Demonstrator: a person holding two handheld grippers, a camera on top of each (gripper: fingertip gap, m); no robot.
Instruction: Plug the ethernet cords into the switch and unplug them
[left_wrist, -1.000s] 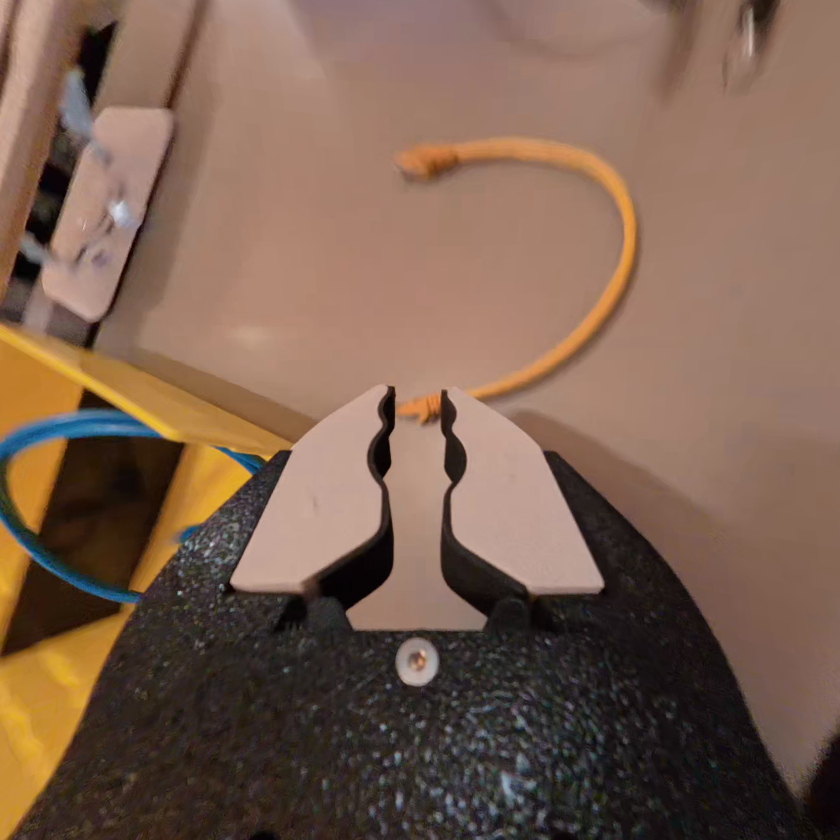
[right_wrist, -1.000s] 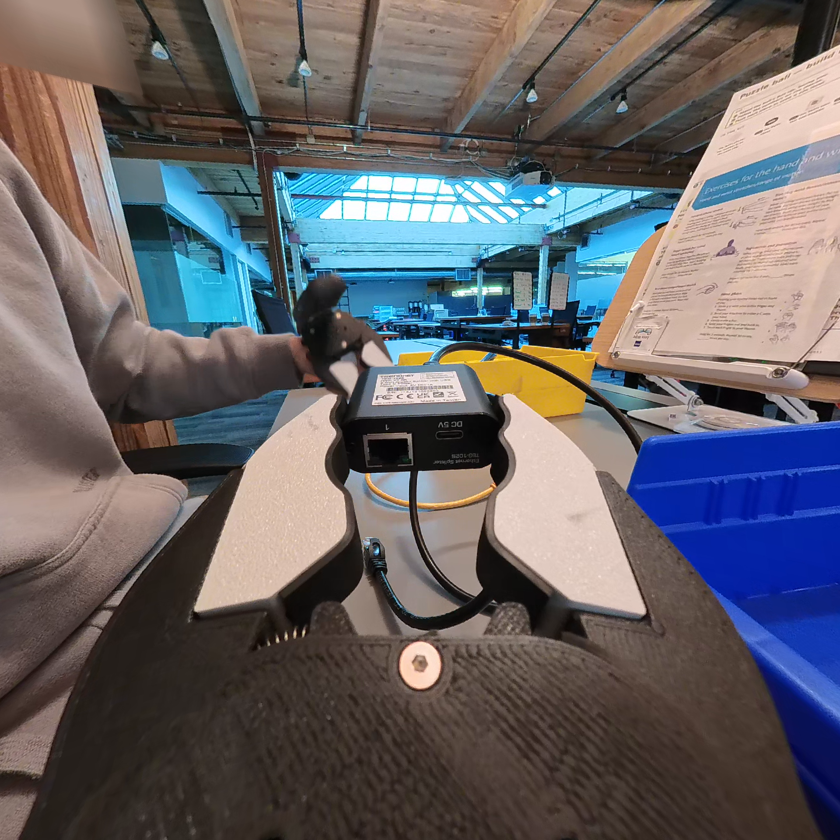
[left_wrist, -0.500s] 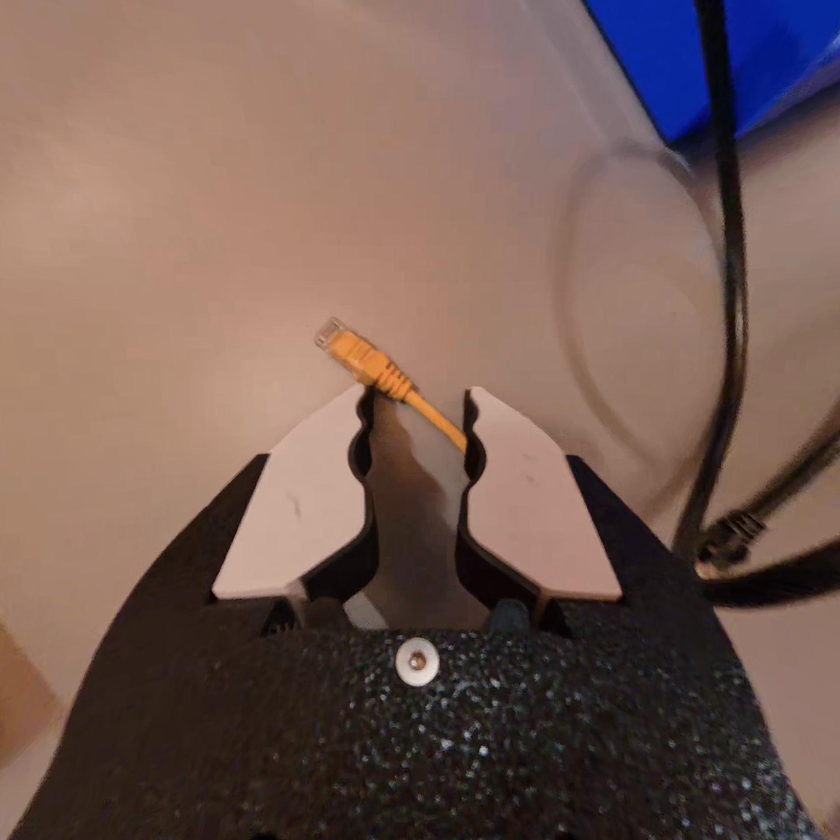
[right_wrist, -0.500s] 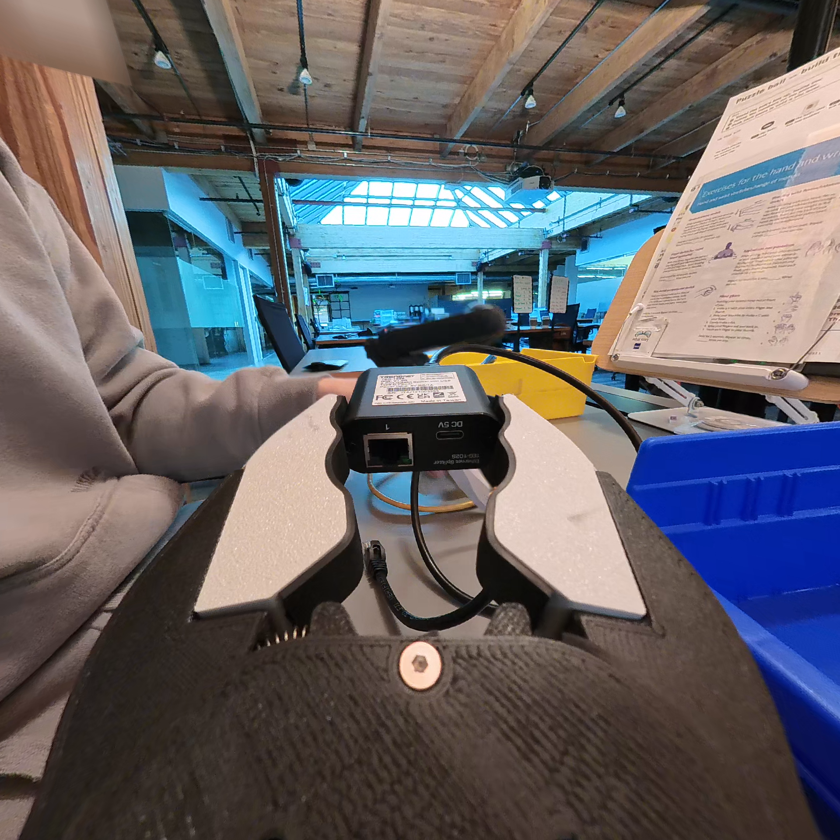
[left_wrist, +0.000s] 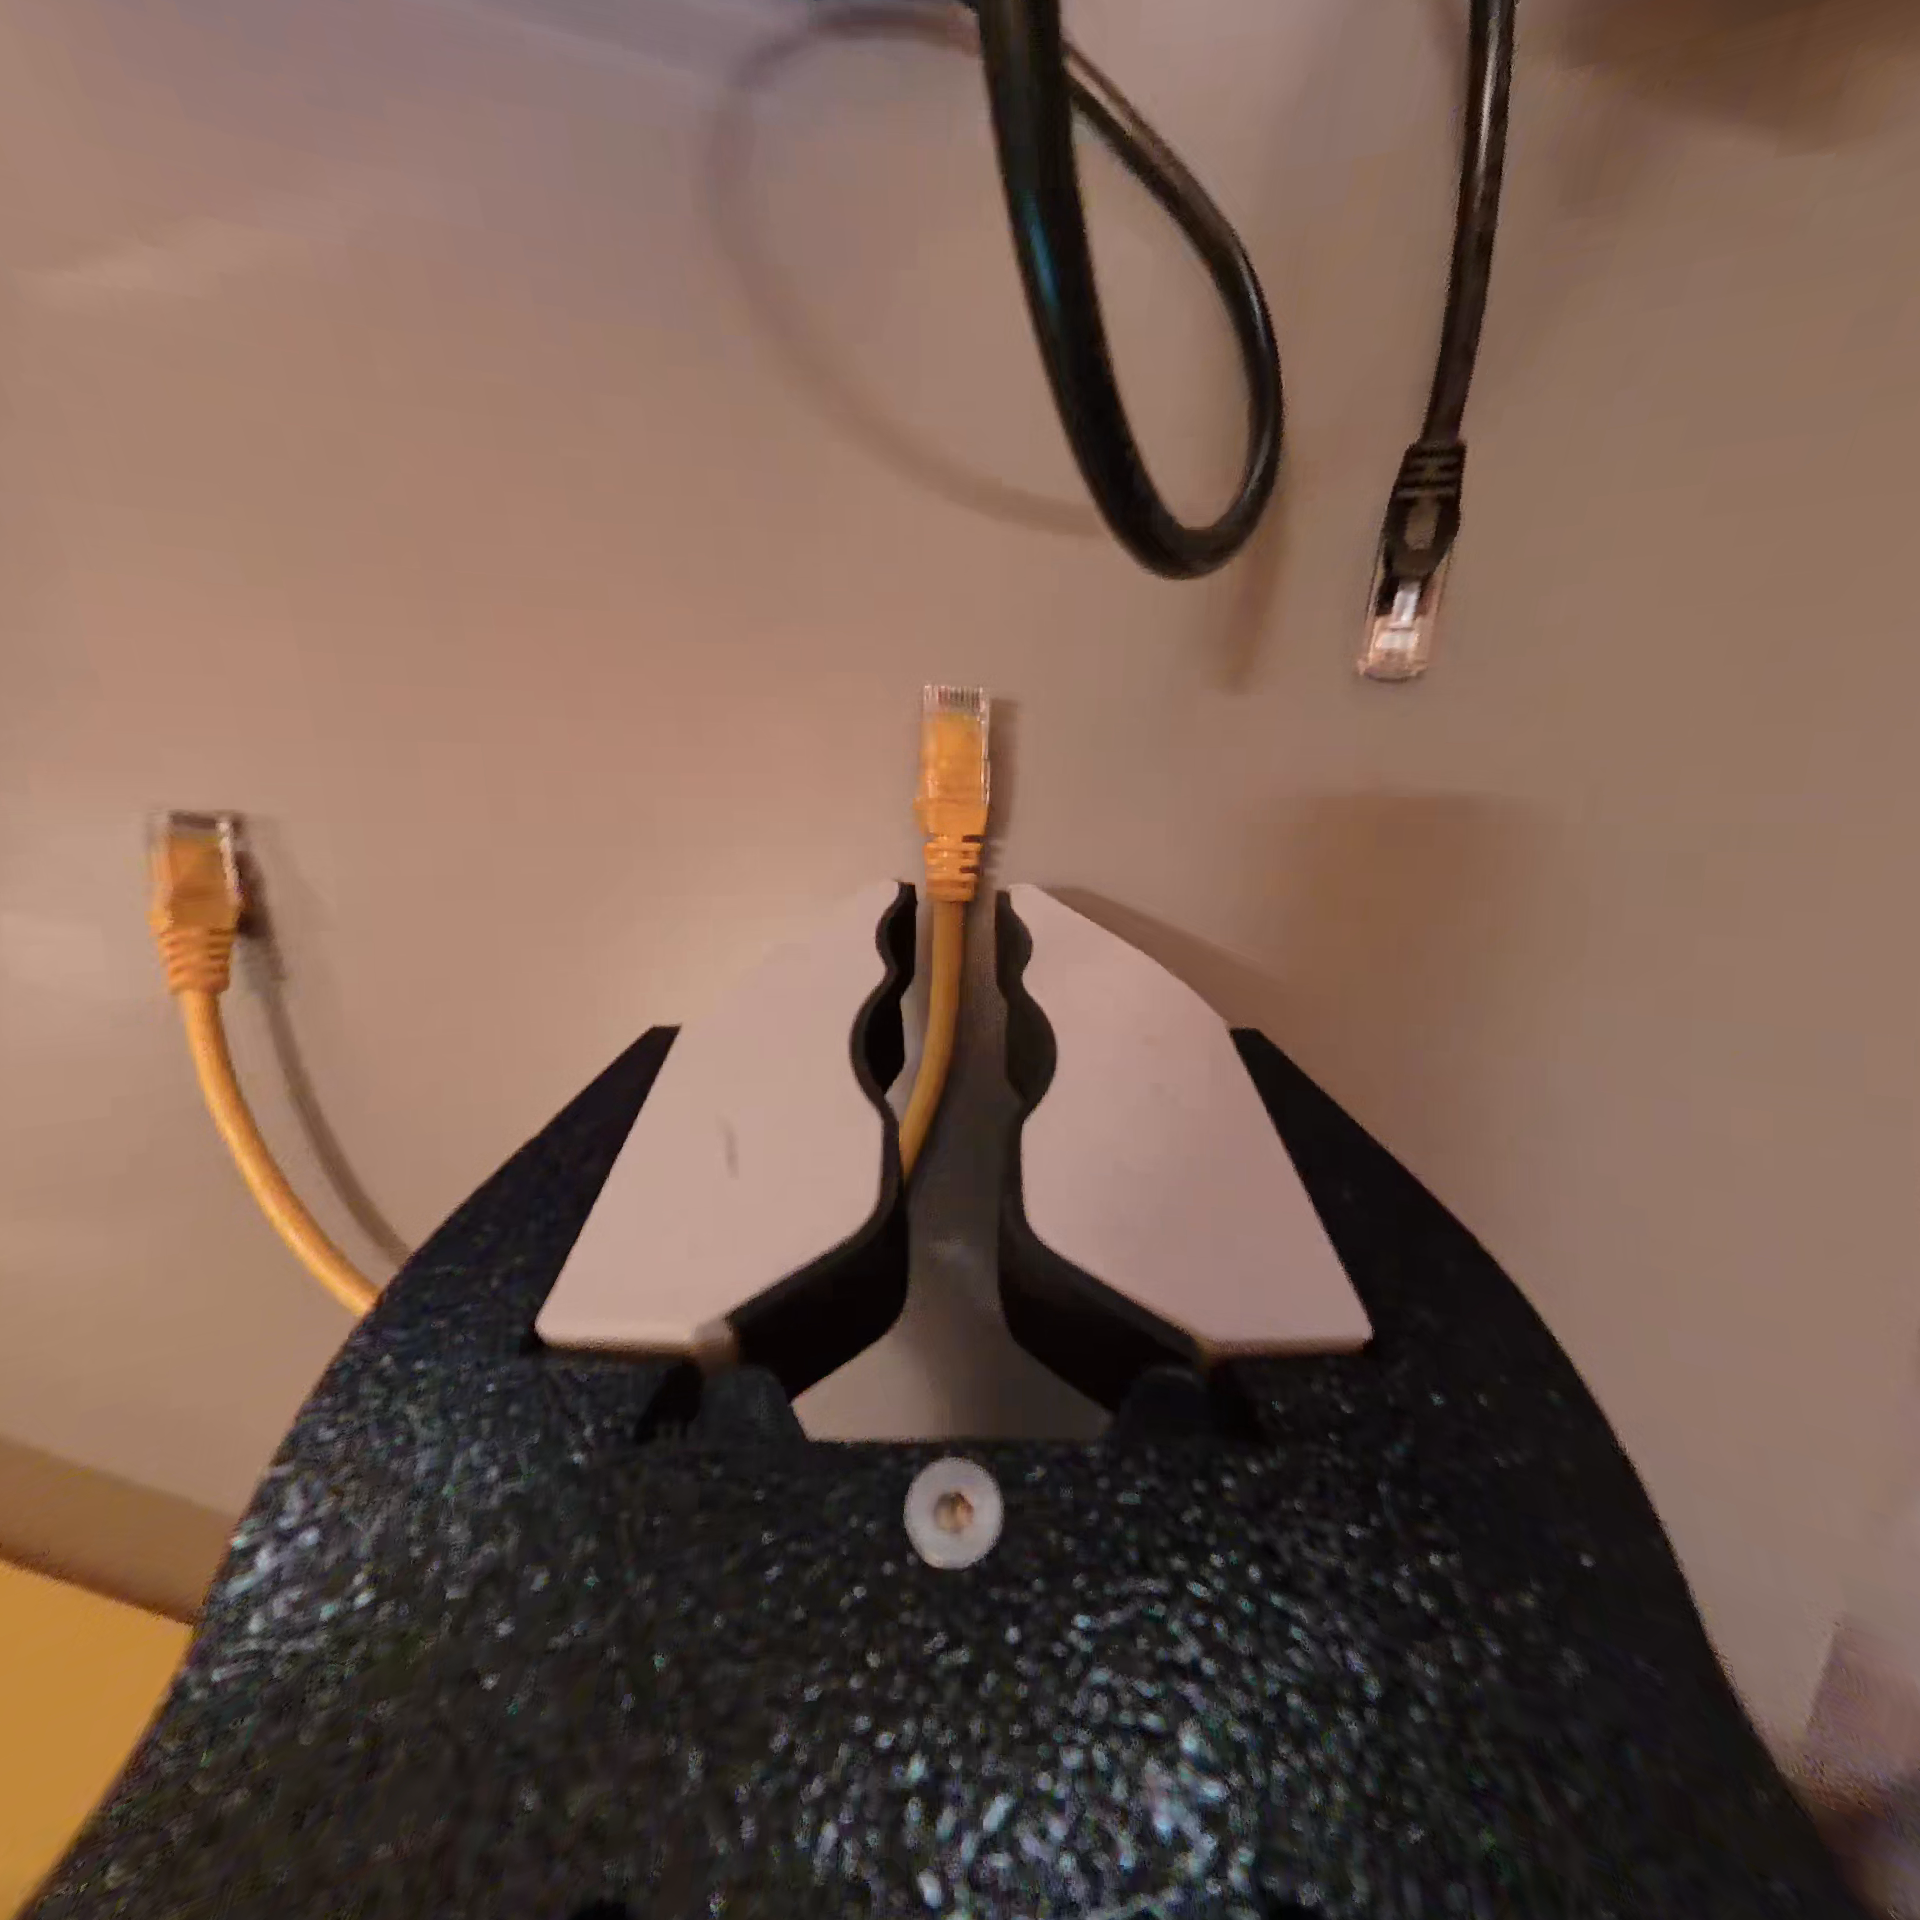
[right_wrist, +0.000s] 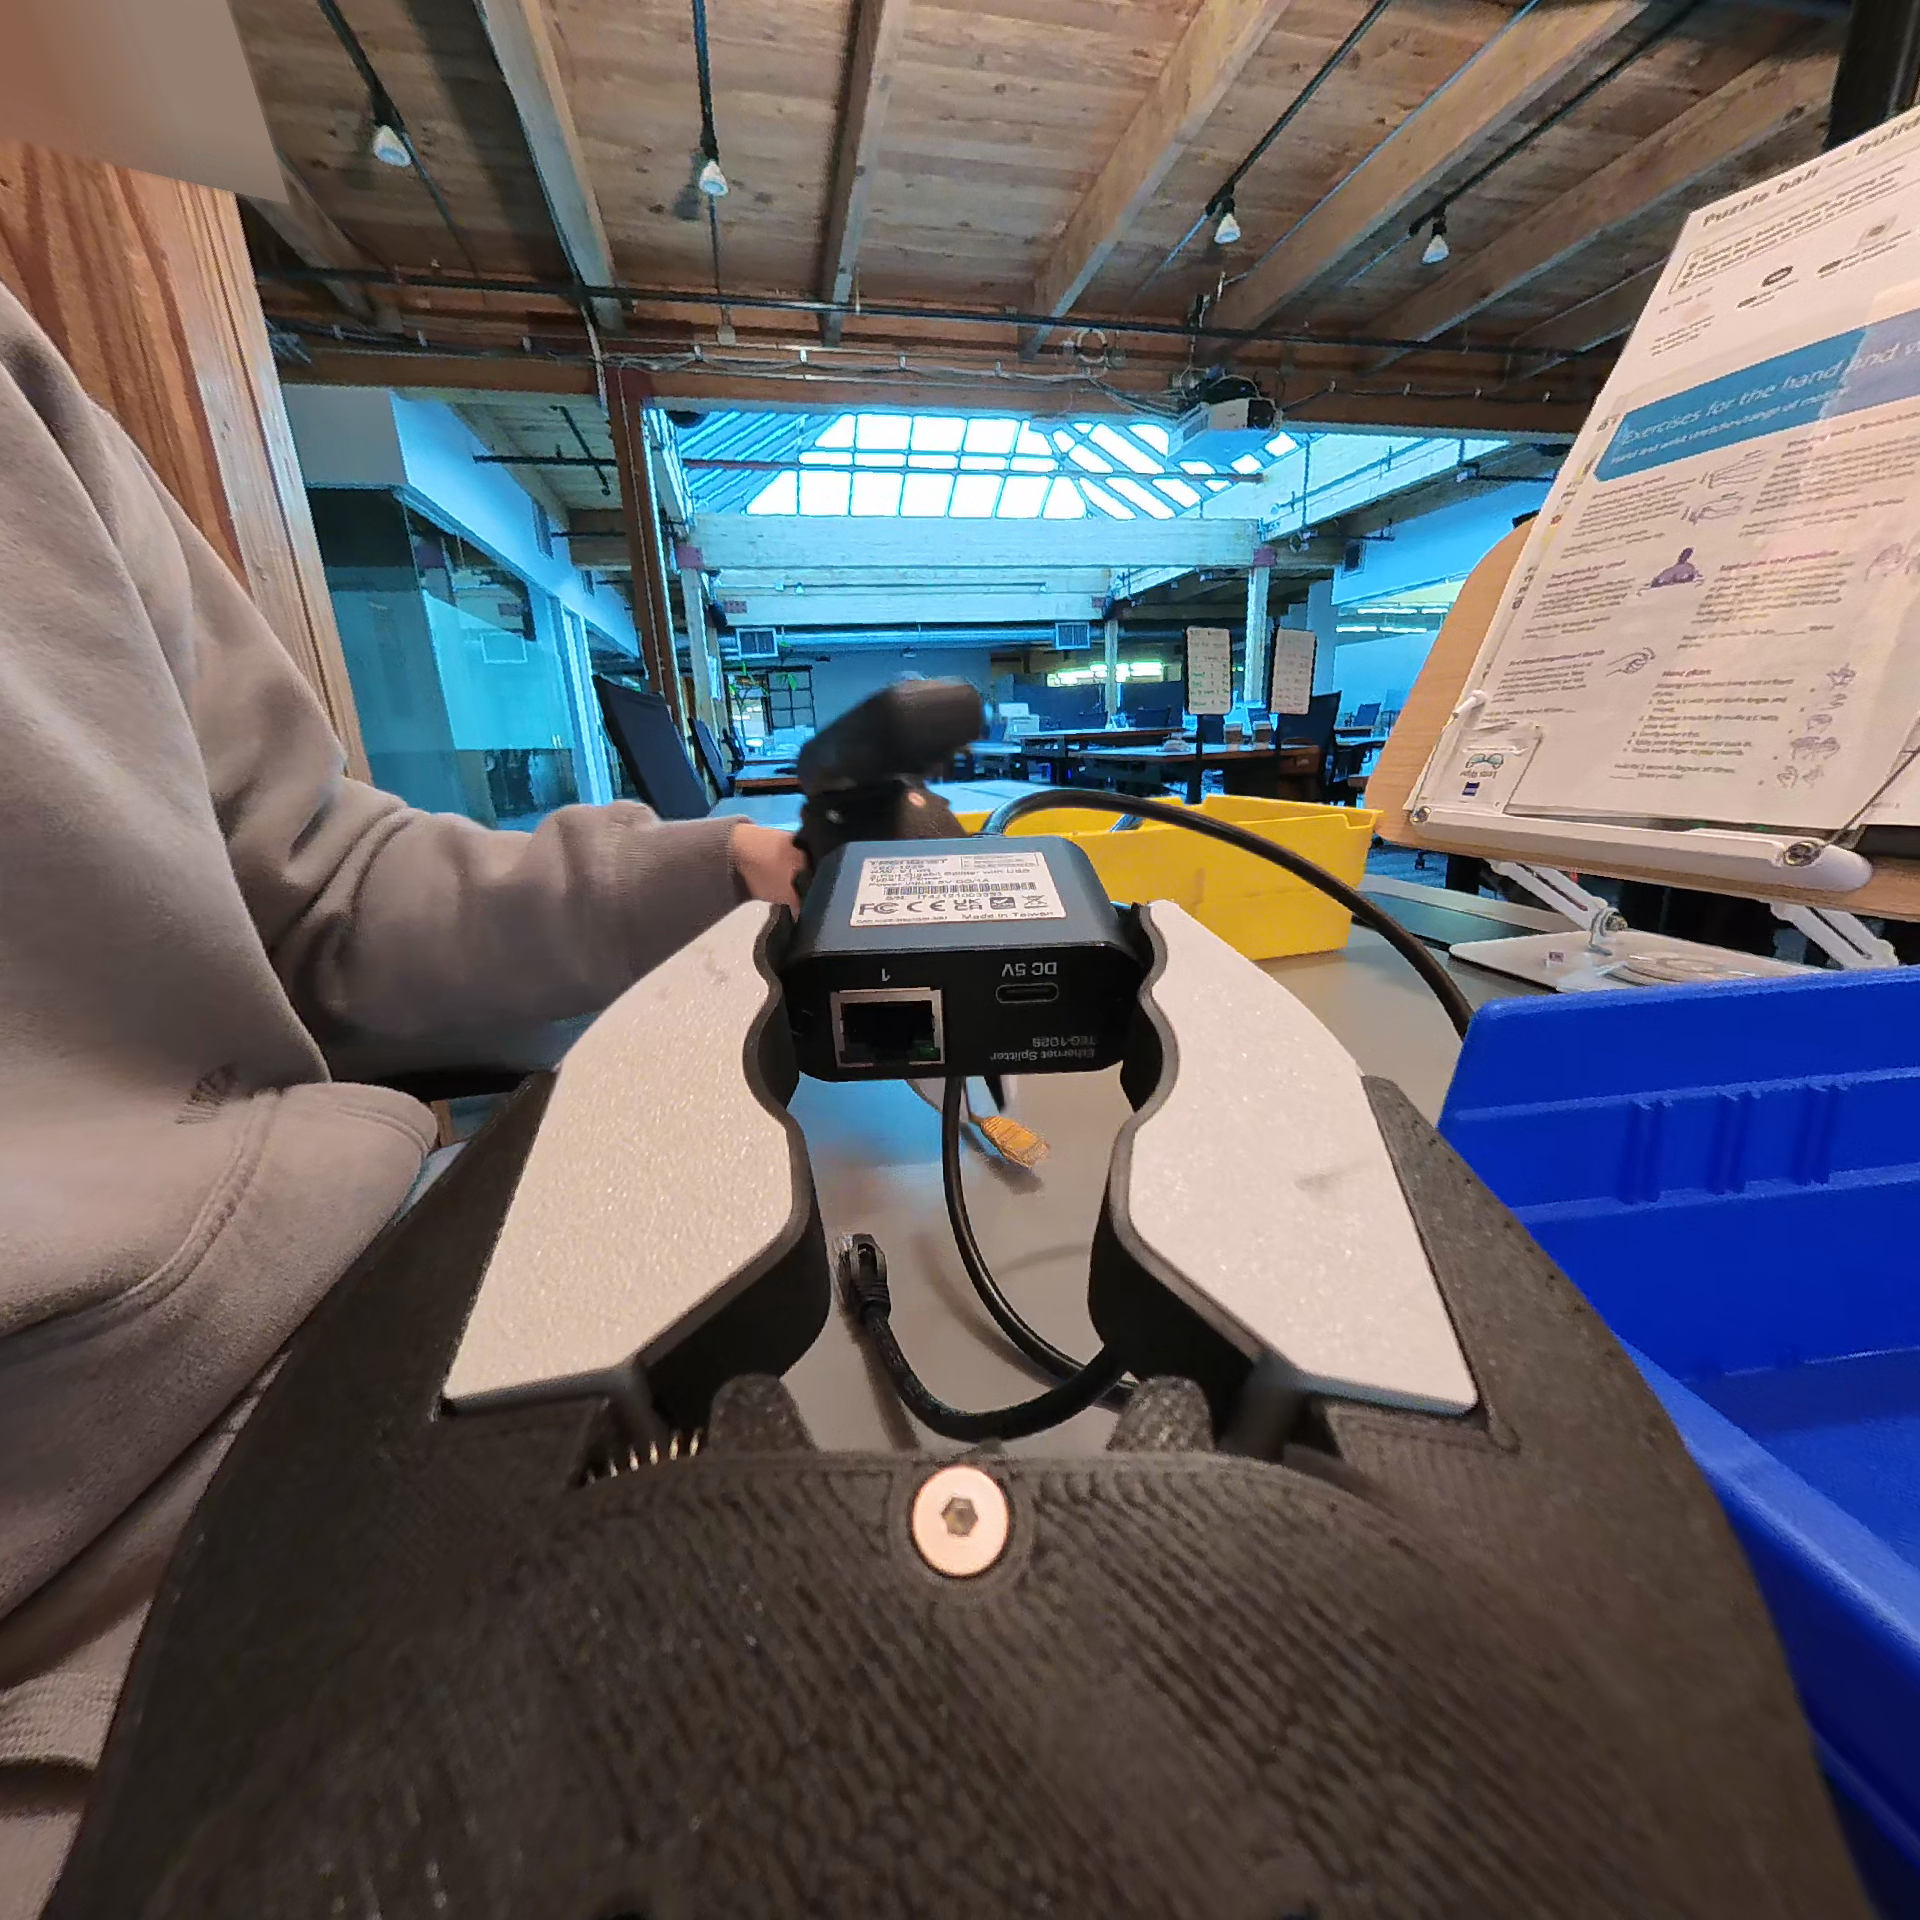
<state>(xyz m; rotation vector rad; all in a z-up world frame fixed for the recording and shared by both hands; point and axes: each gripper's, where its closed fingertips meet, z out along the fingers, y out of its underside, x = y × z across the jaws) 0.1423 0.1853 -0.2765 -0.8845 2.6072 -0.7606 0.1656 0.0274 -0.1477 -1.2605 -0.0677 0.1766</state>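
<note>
Table (left_wrist: 416, 468) carried everything; using the switch (right_wrist: 961, 961) as landmark. Blue bin (right_wrist: 1714, 1195) sat right of the switch, yellow bin (right_wrist: 1247, 862) behind it, a document stand (right_wrist: 1662, 831) further back right. Person's grey sleeve (right_wrist: 364, 914) was left of it. Right gripper (right_wrist: 961, 997) was clamped on the switch, holding it off the table, empty port facing the camera. Black cord (right_wrist: 966, 1247) hung below the switch, its free plug (right_wrist: 862, 1262) lying under it on the table. Left gripper (left_wrist: 956, 904) was beyond the switch, fingers (left_wrist: 769, 1122) nearly together around the yellow cord (left_wrist: 940, 1029) just behind its boot; actual pinch: cannot tell. That plug (left_wrist: 956, 758) stuck out past the tips; the cord's other plug (left_wrist: 192, 883) lay loose on the table. Step in hand, my read: picking up the yellow plug, nothing plugged yet. Next move needs a firm grip, a lift, then lining plug with port, latch tab oriented correctly.
</note>
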